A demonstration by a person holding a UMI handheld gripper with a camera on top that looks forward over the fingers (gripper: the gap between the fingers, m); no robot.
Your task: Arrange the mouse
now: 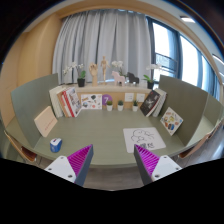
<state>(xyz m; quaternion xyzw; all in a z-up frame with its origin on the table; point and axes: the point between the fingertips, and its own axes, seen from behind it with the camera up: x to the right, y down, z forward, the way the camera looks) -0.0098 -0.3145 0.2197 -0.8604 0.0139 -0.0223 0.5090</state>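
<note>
Hand-held gripper (112,163): I see its two fingers spread wide, nothing between them, held above the near edge of the desk (105,145).
Finger pads (82,158): purple, one on each finger's inner face.
Mouse: I cannot find it on the desk from here.
Blue object (56,144): small, on the desk near its left edge, just ahead of the left finger.
Paper sheet (143,137): white with dark drawings, flat on the desk ahead of the right finger.
Books (66,102): propped upright along the desk's left and far edges.
Small pots (118,103): in a row at the far edge.
Shelf (112,88): behind the desk, carrying plants and figurines.
Curtains (100,38): grey, beyond the shelf, beside a window (165,45).
</note>
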